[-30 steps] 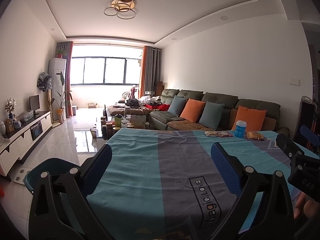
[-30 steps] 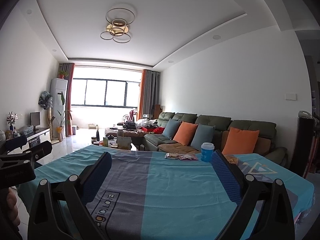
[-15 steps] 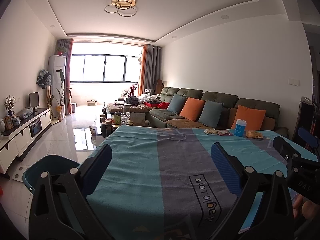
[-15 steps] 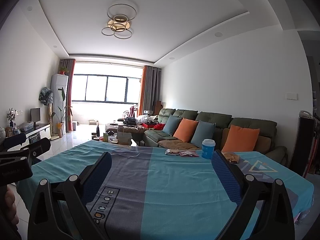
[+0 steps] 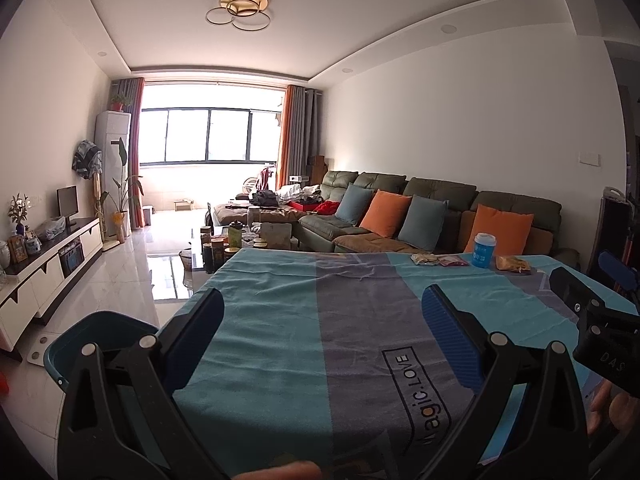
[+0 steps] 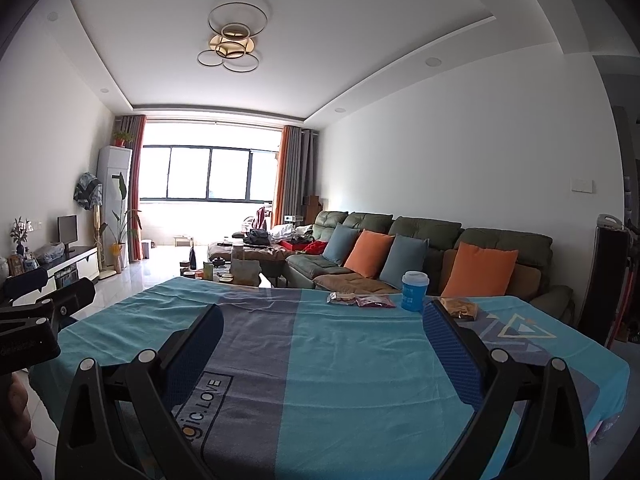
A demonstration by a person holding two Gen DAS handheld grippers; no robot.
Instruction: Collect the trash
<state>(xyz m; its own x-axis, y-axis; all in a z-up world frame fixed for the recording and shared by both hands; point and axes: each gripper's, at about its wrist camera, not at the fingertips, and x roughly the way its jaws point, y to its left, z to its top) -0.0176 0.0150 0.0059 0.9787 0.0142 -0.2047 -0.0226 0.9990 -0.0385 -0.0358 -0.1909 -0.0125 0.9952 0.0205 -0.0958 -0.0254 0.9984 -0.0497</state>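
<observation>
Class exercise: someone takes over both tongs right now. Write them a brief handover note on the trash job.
Left tongs: open, empty, above the near part of the table.
Right tongs: open, empty, likewise.
Trash sits at the far edge of the blue tablecloth: a blue cup with a white lid, two small wrappers to its left, a yellowish snack bag to its right.
A teal bin stands on the floor by the table's left side.
Done: nothing collected.
Left: pick up all four pieces, probably into that bin.
</observation>
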